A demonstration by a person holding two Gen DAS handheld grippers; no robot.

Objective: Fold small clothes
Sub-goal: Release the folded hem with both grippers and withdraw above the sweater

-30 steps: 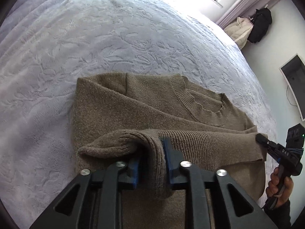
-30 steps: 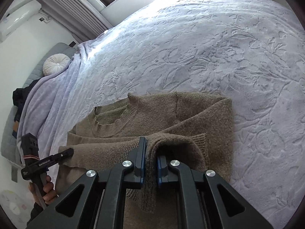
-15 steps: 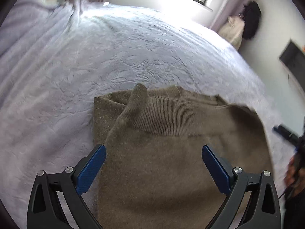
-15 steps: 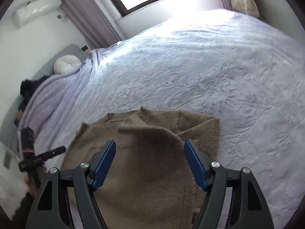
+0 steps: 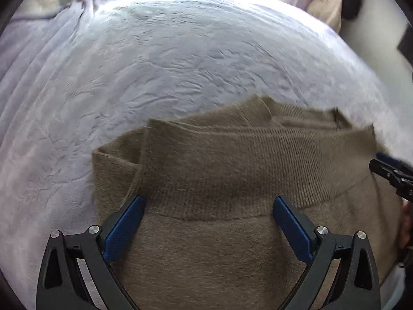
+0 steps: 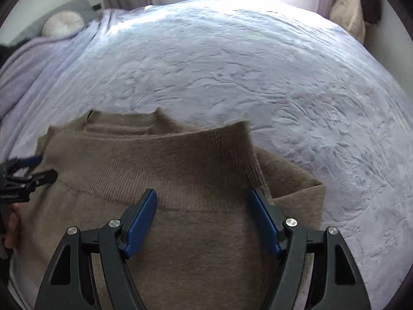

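Almost no writing can be read here. The one spot of lettering is a small white label on the side of the black two-finger left gripper (image 6: 45,166) held at the left edge of the right wrist view; its characters are too small and blurred to make out. In the left wrist view nothing carries legible text, a brand, a number or a sign. The brown knitted sweater (image 5: 232,180) and the pale lavender embossed bedspread (image 6: 232,72) show only their own weave and raised floral pattern, with no tag or print visible.
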